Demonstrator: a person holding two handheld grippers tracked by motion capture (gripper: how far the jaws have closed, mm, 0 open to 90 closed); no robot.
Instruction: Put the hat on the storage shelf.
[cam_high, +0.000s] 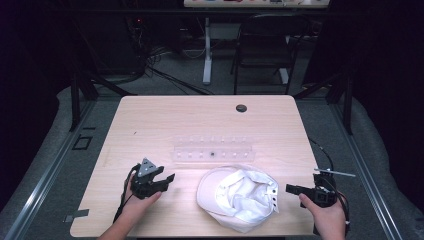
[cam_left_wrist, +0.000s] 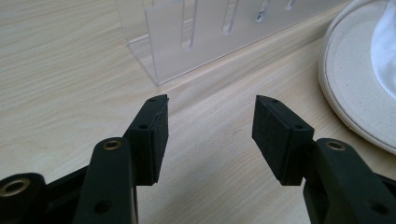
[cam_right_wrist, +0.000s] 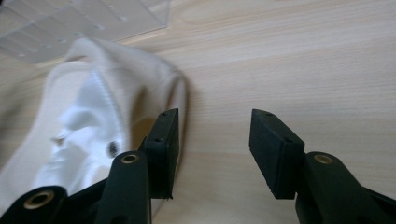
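A white cap (cam_high: 239, 197) lies upside down on the wooden table (cam_high: 200, 120), near the front edge at the middle. My left gripper (cam_high: 169, 181) rests to the left of the cap, open, with bare wood between its jaws. In the left gripper view (cam_left_wrist: 210, 126) the cap's brim (cam_left_wrist: 355, 74) lies at the right, apart from the jaws. My right gripper (cam_high: 291, 188) sits to the right of the cap, open and pointing at it. In the right gripper view (cam_right_wrist: 214, 140) the cap (cam_right_wrist: 93, 121) lies just beyond the left jaw, with nothing between the pads.
A clear plastic rack (cam_high: 212, 149) with slots stands behind the cap, at the middle of the table (cam_left_wrist: 196, 32) (cam_right_wrist: 70, 23). A round dark grommet (cam_high: 241, 108) sits near the far edge. A black chair (cam_high: 262, 45) stands beyond the table.
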